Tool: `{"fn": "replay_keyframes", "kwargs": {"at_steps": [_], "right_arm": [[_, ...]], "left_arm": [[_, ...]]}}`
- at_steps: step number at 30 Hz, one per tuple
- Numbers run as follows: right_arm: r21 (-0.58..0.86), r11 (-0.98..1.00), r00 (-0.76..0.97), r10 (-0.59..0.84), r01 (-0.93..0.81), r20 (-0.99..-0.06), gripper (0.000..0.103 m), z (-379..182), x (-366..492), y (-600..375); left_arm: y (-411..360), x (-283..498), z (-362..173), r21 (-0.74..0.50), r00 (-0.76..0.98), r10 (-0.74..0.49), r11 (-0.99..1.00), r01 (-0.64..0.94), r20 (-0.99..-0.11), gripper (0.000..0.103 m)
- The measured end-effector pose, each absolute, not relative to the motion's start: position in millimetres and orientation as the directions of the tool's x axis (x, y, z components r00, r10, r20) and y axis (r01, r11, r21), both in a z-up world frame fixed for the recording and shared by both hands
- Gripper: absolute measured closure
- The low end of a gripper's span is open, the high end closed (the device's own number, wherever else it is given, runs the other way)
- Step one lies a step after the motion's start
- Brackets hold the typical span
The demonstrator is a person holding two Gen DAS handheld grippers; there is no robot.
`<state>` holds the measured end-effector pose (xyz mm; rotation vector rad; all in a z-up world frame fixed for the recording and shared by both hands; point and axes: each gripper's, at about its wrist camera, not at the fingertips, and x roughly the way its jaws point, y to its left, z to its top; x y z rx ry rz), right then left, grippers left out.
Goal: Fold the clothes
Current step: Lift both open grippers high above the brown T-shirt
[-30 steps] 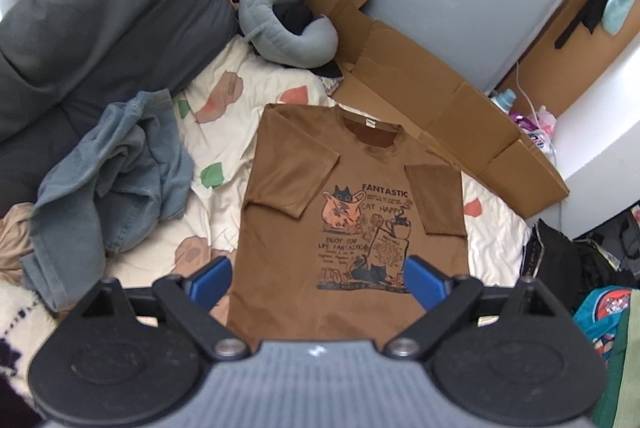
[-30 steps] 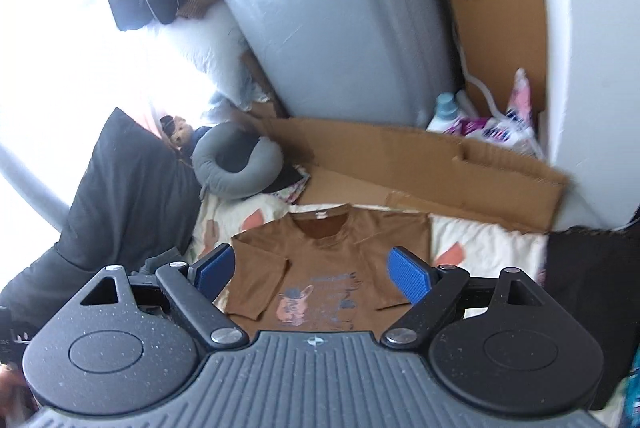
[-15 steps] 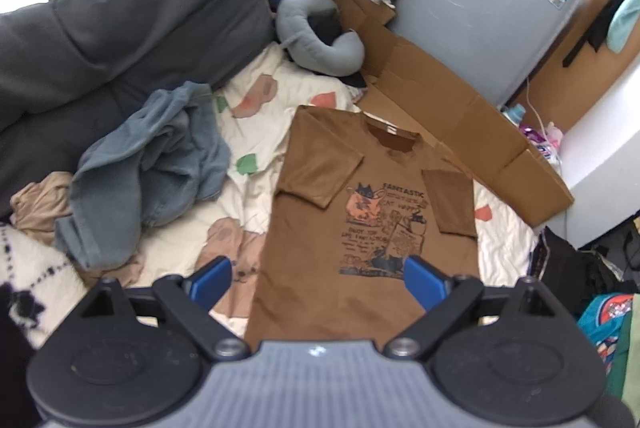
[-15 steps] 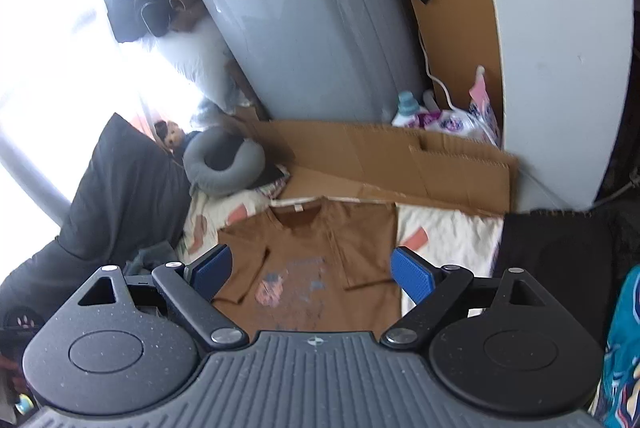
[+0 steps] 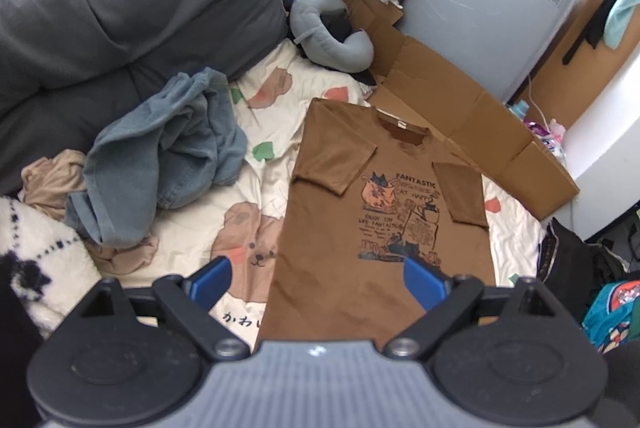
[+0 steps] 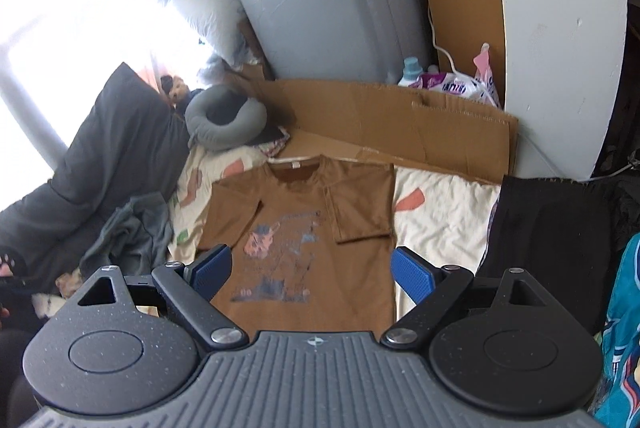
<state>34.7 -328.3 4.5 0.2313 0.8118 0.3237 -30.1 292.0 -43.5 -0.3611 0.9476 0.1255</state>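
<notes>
So far: brown T-shirt [image 5: 384,212] flat on the bed [image 5: 276,116], print up, both sleeves folded in | left tongs [image 5: 316,282], right tongs [image 6: 312,268] spread wide, empty, above hem | body folds remain | blue-grey garment [image 5: 160,156] heaped, seemingly unfolded

The right gripper [image 6: 311,270] hangs above the lower half of a brown T-shirt [image 6: 304,228], its blue fingers [image 6: 412,274] spread wide with nothing between them. The T-shirt lies flat, print up, on a cream patterned bedsheet [image 6: 440,212], both short sleeves folded in over the chest and the collar pointing toward a flattened cardboard sheet [image 6: 384,120]. A grey neck pillow [image 6: 224,120] sits beyond the collar on the left, beside a dark pillow [image 6: 116,156]. A crumpled grey-green garment [image 6: 132,232] lies left of the shirt, and a black cloth [image 6: 548,236] lies to the right.
</notes>
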Motion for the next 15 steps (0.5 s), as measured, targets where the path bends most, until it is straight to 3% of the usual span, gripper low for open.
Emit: {"fn": "replay_keyframes", "kwargs": {"at_steps": [15], "right_arm": [[0.258, 0.962, 0.582, 0.263, -0.094, -0.769, 0.012, -128.9, 14.3, -332.0]], "left_arm": [[293.8, -40.8, -139.7, -0.2, 0.601, -0.002, 0.944, -0.263, -0.799, 0.009]]}}
